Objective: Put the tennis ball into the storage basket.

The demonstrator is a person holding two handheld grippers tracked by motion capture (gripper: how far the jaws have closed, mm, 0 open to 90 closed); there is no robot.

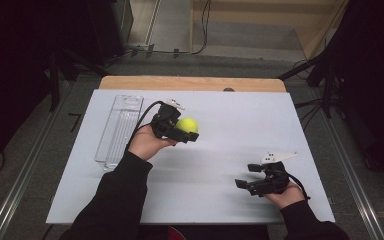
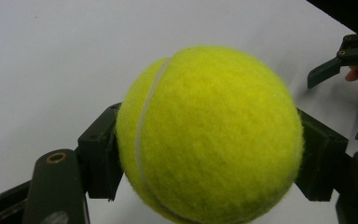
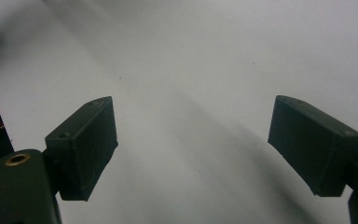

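Observation:
A yellow tennis ball [image 1: 187,124] is held above the white table sheet [image 1: 220,120], left of centre. My left gripper [image 1: 182,129] is shut on it. In the left gripper view the tennis ball [image 2: 209,135] sits squeezed between the two black pads [image 2: 100,158], and the left gripper [image 2: 209,156] points across the white sheet. My right gripper [image 1: 246,176] rests low at the front right with its jaws wide apart. Between its pads [image 3: 86,144] in the right gripper view there is only white table, and the right gripper [image 3: 193,144] holds nothing.
A clear plastic tray [image 1: 120,127] lies lengthwise at the left side of the sheet, just left of my left hand. The wooden table edge [image 1: 190,82] runs along the back. Dark stands and cables surround the table.

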